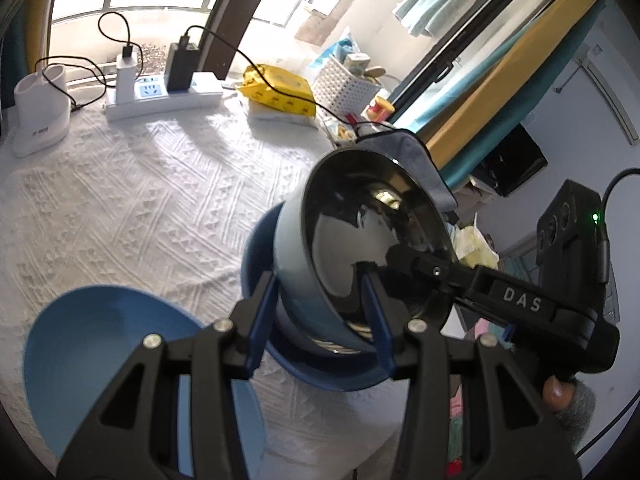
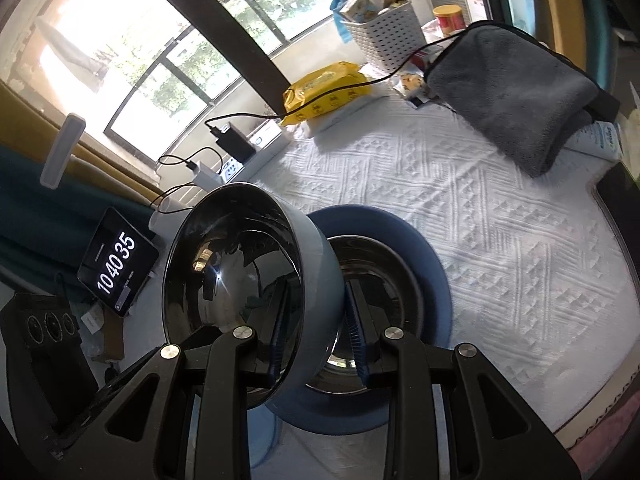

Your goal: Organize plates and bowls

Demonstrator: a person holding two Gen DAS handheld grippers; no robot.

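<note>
Hand-held gripper L (image 1: 320, 320) + R (image 2: 318, 326) clamp bowl (image 1: 296, 248) wall; base hidden.

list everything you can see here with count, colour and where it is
steel-lined bowl: 1, pale blue outside, tilted, gripped at its rim from two sides, above the lower bowl
lower bowl: 1, dark blue, steel inside, on the tablecloth
plate: 1, blue, near table edge
tablecloth: 1, white, textured
towel: 1, grey, folded, far side
wipes pack: 1, yellow
basket: 1, white, by the window
power strip: 1, white, chargers plugged in
clock tablet: 1, black, off the table
left gripper: black, blue pads on the rim
right gripper: black, blue pads on the rim
</note>
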